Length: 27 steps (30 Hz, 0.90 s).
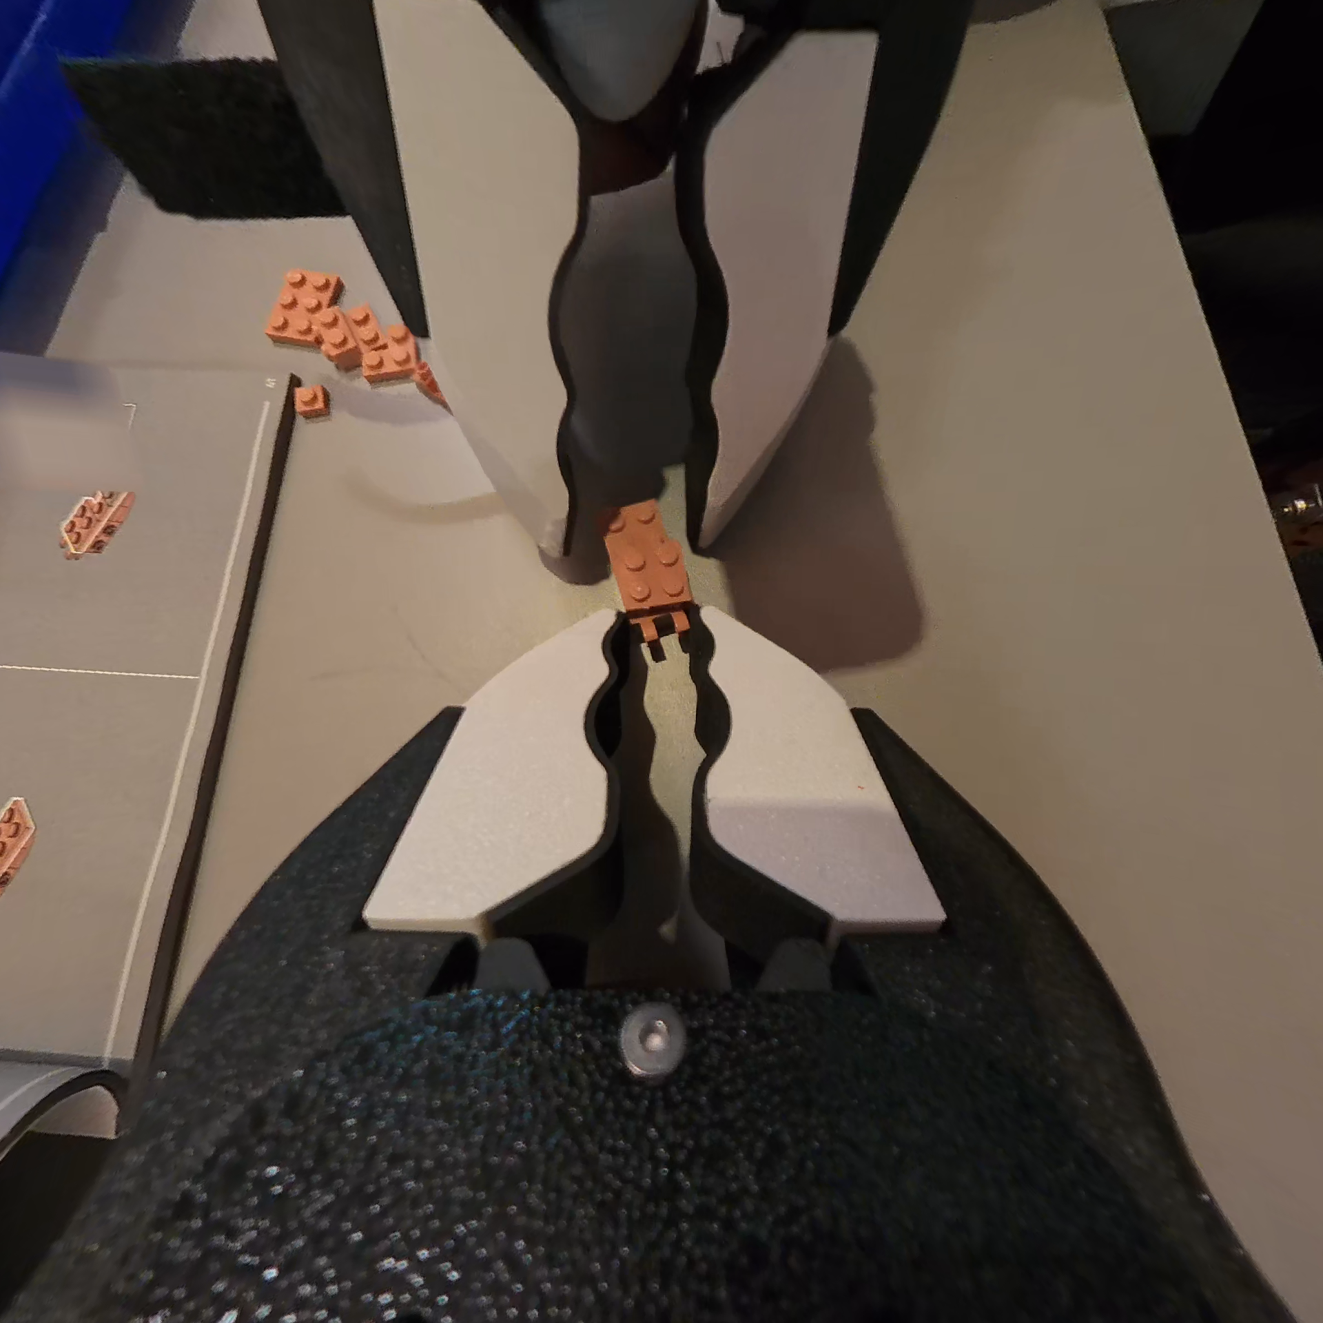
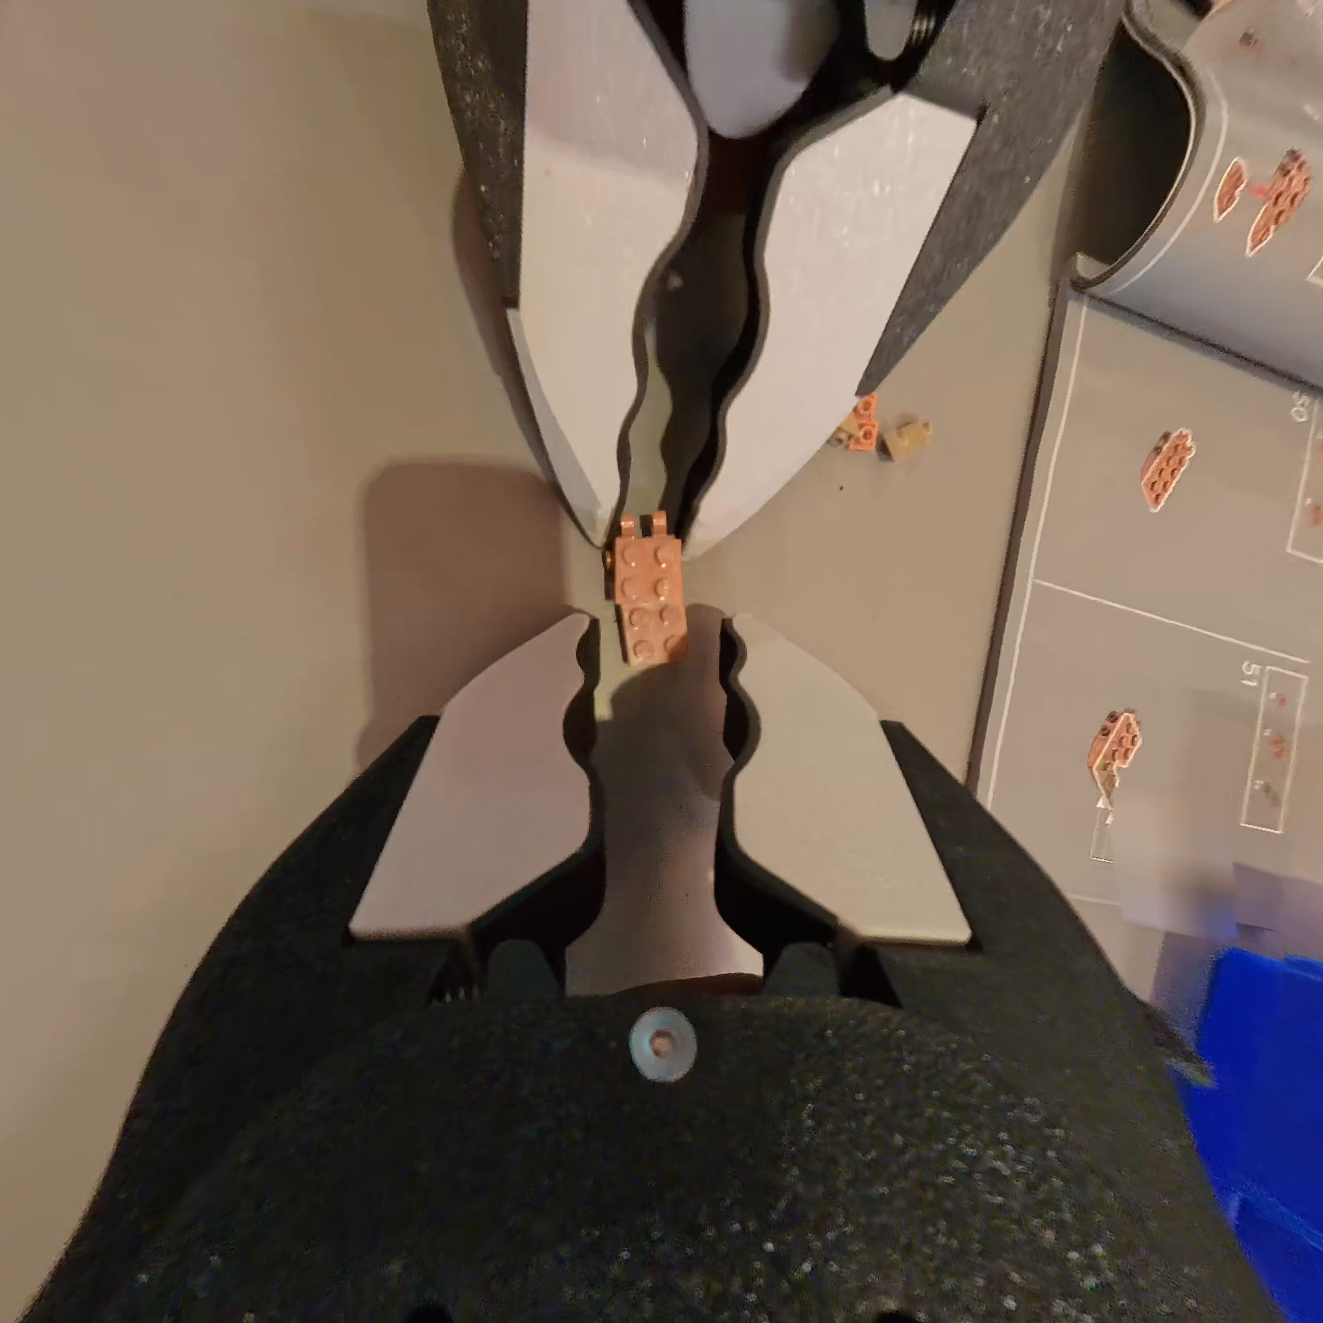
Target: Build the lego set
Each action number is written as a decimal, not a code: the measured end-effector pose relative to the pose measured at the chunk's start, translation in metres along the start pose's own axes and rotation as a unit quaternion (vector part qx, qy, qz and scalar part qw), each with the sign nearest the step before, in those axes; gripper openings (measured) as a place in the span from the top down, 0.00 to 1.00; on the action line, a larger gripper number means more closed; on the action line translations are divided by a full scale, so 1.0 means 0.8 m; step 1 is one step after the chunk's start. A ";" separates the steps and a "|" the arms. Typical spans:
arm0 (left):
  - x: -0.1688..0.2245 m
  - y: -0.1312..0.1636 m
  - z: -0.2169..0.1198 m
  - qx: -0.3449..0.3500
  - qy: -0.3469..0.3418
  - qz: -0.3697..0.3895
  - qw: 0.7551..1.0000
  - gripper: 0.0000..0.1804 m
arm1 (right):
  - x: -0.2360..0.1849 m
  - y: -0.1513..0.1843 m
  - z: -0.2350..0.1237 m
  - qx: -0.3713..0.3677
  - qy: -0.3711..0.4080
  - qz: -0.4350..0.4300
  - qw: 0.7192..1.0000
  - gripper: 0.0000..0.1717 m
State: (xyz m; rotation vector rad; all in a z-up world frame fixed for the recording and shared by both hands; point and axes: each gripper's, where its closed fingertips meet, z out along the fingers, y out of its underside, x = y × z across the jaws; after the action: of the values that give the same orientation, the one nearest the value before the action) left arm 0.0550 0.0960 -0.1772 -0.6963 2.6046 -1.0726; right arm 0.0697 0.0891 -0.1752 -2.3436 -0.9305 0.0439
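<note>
Pinching the clip end of a copper-brown plate assy (image 1: pixel 650 565), L gripper (image 1: pixel 658 623) is gripping it narrowly above the table (image 1: pixel 1002 501); R gripper (image 2: pixel 655 630) is standing wide, pads clear of its free end. Loose plates (image 1: pixel 336 329) are lying beside the instr. booklet (image 1: pixel 143 716).

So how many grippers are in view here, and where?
2. The left gripper clamps the clip end of the orange brick strip; the right gripper faces it, fingers apart either side of the strip's other end.
</note>
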 end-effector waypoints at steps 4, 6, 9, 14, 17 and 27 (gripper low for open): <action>0.002 0.000 0.000 0.001 0.006 0.005 1.000 0.92 | -0.001 0.002 0.000 0.016 -0.021 0.017 1.000 0.82; 0.004 0.000 0.000 0.002 0.011 0.010 1.000 0.92 | -0.003 0.002 0.001 0.022 -0.032 0.023 0.999 0.83; 0.006 0.000 -0.001 0.003 0.015 0.017 1.000 0.92 | -0.010 -0.001 0.002 0.037 -0.054 0.036 0.997 0.88; 0.009 0.001 -0.001 0.004 0.022 0.019 1.000 0.92 | -0.015 -0.003 0.003 0.056 -0.076 0.060 0.994 0.90; 0.010 0.002 -0.004 0.007 0.021 0.032 0.999 0.88 | -0.017 -0.003 0.003 0.067 -0.079 0.067 0.992 0.90; 0.017 -0.036 -0.025 0.092 -0.077 0.257 0.959 0.83 | -0.011 0.001 -0.003 0.076 -0.072 0.094 0.990 0.90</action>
State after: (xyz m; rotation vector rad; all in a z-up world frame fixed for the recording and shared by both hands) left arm 0.0450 0.0834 -0.1432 -0.0446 2.3171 -1.0211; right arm 0.0643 0.0816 -0.1752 -2.2999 -0.7429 0.3533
